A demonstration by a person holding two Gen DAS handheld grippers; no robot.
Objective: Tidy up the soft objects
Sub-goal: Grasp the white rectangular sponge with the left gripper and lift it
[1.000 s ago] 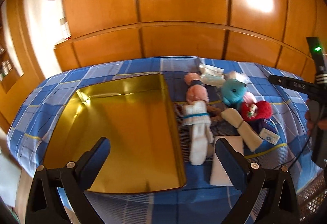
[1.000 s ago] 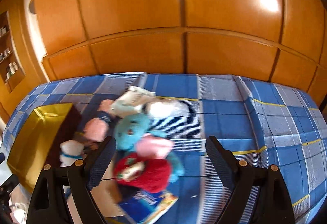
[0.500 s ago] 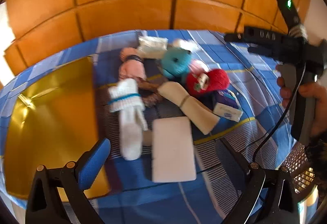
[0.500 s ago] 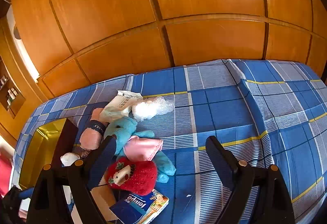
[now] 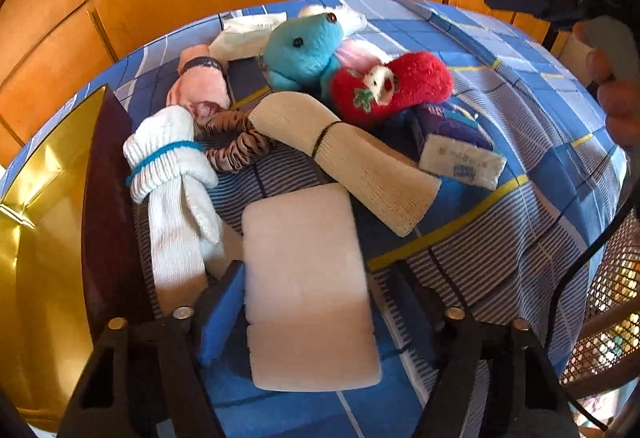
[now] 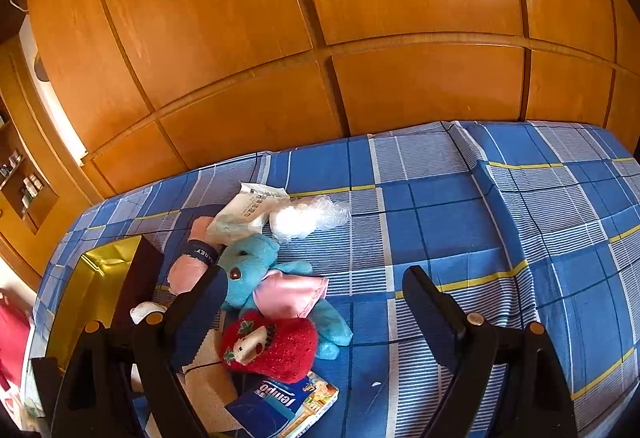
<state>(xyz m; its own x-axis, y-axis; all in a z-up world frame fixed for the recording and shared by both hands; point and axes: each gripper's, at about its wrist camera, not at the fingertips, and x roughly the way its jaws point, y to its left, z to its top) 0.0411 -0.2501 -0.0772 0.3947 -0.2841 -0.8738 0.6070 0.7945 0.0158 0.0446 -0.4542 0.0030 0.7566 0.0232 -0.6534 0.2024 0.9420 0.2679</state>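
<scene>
A pile of soft objects lies on a blue plaid cloth (image 5: 540, 142): a white sponge block (image 5: 308, 290), a white sock roll (image 5: 172, 182), a beige sock roll (image 5: 352, 158), a pink sock (image 5: 200, 90), a brown scrunchie (image 5: 236, 146), a blue plush (image 5: 308, 46), a red strawberry plush (image 5: 392, 86) and a tissue pack (image 5: 460, 158). My left gripper (image 5: 316, 290) is open, its fingers either side of the sponge block. My right gripper (image 6: 316, 298) is open and empty above the blue plush (image 6: 248, 274) and strawberry plush (image 6: 272, 342).
A gold-lined box (image 5: 44, 238) stands left of the pile, also in the right wrist view (image 6: 96, 294). A white packet (image 6: 248, 210) and a clear plastic bag (image 6: 308, 218) lie at the back. Wooden panels (image 6: 320, 38) rise behind. A wicker surface (image 5: 612, 290) is at the right.
My left gripper has swung right from the gold box and come down close over the sponge block. My right gripper has lifted and tilted a little; the pile has not moved.
</scene>
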